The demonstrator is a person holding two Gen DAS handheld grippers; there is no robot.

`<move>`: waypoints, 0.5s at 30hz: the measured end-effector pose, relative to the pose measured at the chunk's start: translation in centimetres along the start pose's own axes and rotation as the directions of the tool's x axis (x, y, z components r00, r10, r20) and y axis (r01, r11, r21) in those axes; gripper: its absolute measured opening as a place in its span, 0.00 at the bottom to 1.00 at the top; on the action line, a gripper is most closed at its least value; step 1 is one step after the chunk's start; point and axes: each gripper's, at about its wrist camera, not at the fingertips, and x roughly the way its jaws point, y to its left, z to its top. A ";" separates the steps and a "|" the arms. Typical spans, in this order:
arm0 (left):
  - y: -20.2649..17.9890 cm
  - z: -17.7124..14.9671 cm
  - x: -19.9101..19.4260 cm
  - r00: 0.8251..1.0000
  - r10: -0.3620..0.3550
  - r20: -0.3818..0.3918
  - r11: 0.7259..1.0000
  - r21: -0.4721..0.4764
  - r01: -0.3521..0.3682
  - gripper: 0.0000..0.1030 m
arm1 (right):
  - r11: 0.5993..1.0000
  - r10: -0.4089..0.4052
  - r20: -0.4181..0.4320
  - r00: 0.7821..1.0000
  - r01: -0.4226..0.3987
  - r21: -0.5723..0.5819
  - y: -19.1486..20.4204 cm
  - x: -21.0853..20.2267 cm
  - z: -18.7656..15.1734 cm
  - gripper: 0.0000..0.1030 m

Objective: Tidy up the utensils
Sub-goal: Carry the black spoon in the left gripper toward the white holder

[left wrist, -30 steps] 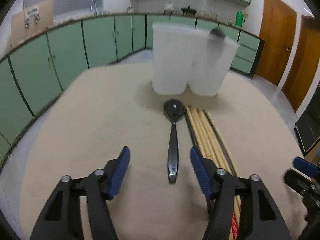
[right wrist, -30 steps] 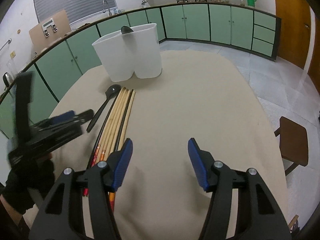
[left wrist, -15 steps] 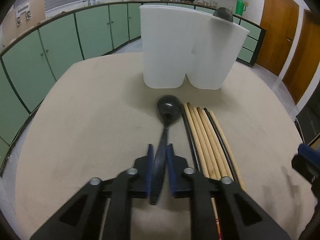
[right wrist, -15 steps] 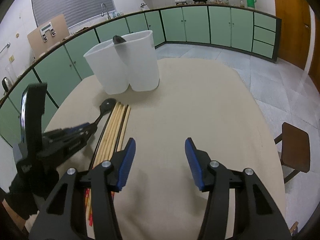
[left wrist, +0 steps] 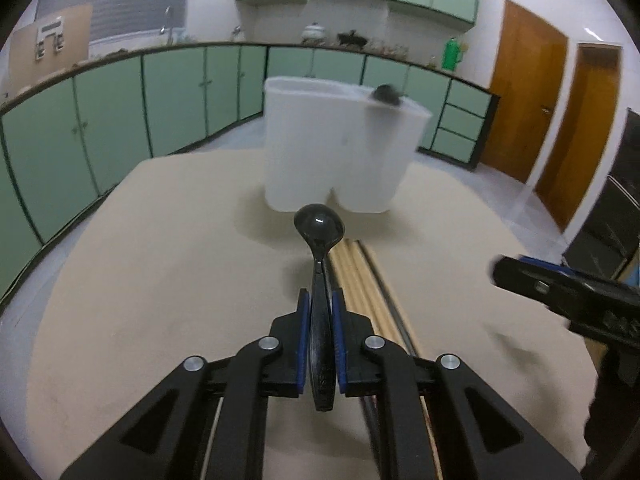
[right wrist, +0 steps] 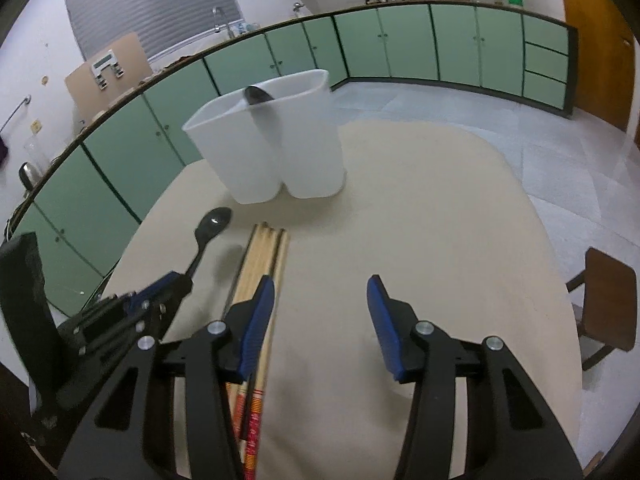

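My left gripper (left wrist: pixel 319 308) is shut on the handle of a black spoon (left wrist: pixel 320 232) and holds it above the beige table, bowl pointing at the white two-compartment holder (left wrist: pixel 340 152). Another black spoon (left wrist: pixel 386 94) stands in the holder's right compartment. Several wooden chopsticks (left wrist: pixel 360 280) lie on the table to the right of the held spoon. In the right wrist view the left gripper (right wrist: pixel 176 280) holds the spoon (right wrist: pixel 212 224) at left, beside the chopsticks (right wrist: pixel 262 256) and in front of the holder (right wrist: pixel 276 148). My right gripper (right wrist: pixel 320 312) is open and empty over the table.
Green cabinets (right wrist: pixel 400 48) line the walls around the table (right wrist: pixel 420 200). A brown wooden stool (right wrist: pixel 608 300) stands off the table's right edge. Wooden doors (left wrist: pixel 520 96) are at the far right.
My left gripper closed on the spoon's handle and has lifted it off the table, tilting up toward the holder. My right gripper stays open and has barely moved.
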 end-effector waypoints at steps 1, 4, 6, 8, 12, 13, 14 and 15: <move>-0.2 -0.1 -0.2 1.000 0.001 0.000 1.000 0.008 -0.001 0.11 | 1.000 -0.002 -0.002 1.000 0.002 -0.008 0.3 0.1 0.1 0.44; -0.4 -0.5 -0.1 1.000 0.000 -0.025 1.000 0.010 0.000 0.11 | 1.000 -0.011 -0.021 1.000 0.011 -0.010 0.7 0.5 0.2 0.42; -0.5 -1.0 0.1 0.998 -0.010 -0.057 1.000 -0.001 0.010 0.11 | 1.000 -0.017 -0.031 0.999 0.016 -0.010 0.7 0.7 0.1 0.41; -0.4 -1.4 0.5 0.994 0.012 -0.107 1.000 0.002 -0.012 0.11 | 0.999 -0.030 -0.040 0.999 0.029 -0.019 0.6 0.8 -0.1 0.41; 1.3 -2.7 0.3 0.984 0.000 -0.180 0.999 -0.051 -0.009 0.11 | 0.998 -0.054 -0.065 0.996 0.053 -0.021 -0.1 1.0 -0.6 0.41; 1.5 -2.9 0.2 0.982 0.001 -0.189 0.998 -0.055 -0.011 0.11 | 0.998 -0.058 -0.068 0.996 0.057 -0.020 -0.1 1.1 -0.7 0.41; 1.8 -3.2 0.0 0.980 -0.004 -0.201 0.998 -0.060 -0.008 0.11 | 0.998 -0.060 -0.072 0.996 0.059 -0.018 -0.2 1.1 -0.8 0.41; 2.1 -3.4 -0.1 0.977 -0.015 -0.212 0.998 -0.066 0.001 0.11 | 0.998 -0.060 -0.075 0.995 0.059 -0.016 -0.3 1.2 -0.9 0.41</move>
